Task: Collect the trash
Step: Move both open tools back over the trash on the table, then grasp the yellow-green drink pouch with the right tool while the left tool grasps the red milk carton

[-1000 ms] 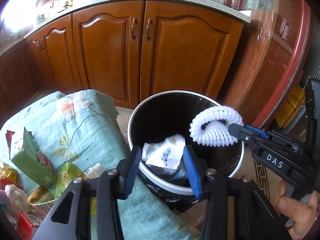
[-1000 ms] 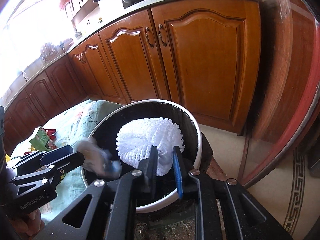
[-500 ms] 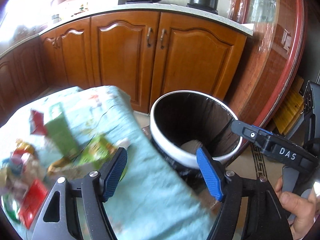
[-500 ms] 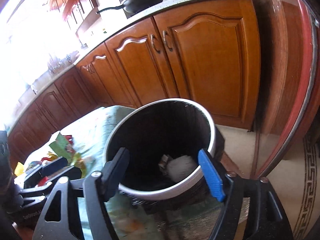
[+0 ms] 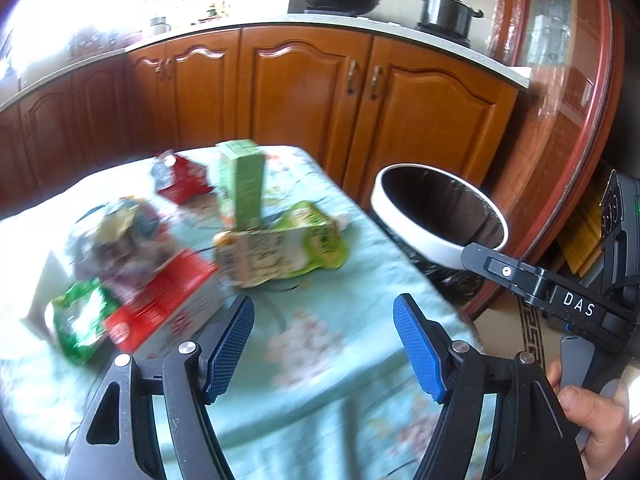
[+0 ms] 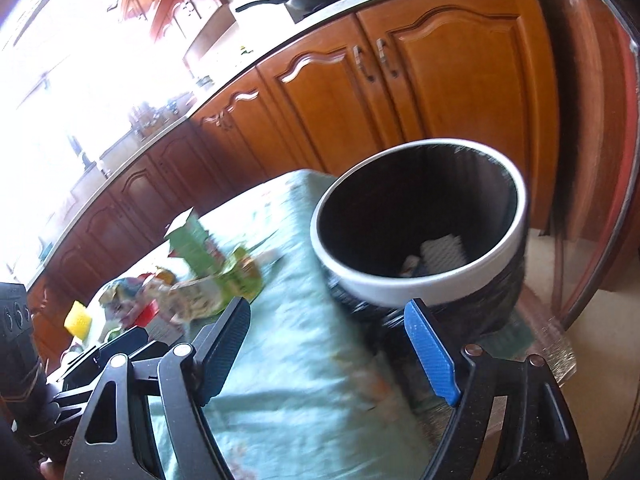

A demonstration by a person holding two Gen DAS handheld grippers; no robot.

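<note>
Over the teal cloth [image 5: 360, 288] beside the bin [image 6: 420, 276], left gripper [image 5: 324, 344] and right gripper [image 6: 328, 350] gape wide, empty.

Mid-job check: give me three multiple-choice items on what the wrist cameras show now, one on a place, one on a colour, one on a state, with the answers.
1. Where is the white foam net?
A. inside the bin
B. on the cloth
C. in the right gripper

2. What colour is the bin's rim?
A. red
B. white
C. green

3. How are the left gripper's jaws?
A. shut on a carton
B. shut on nothing
C. open, nothing between them

Answers:
1 A: the white foam net lies at the bottom of the bin.
2 B: the ring around the dark liner is white.
3 C: the left gripper shows only cloth between its spread blue pads.
</note>
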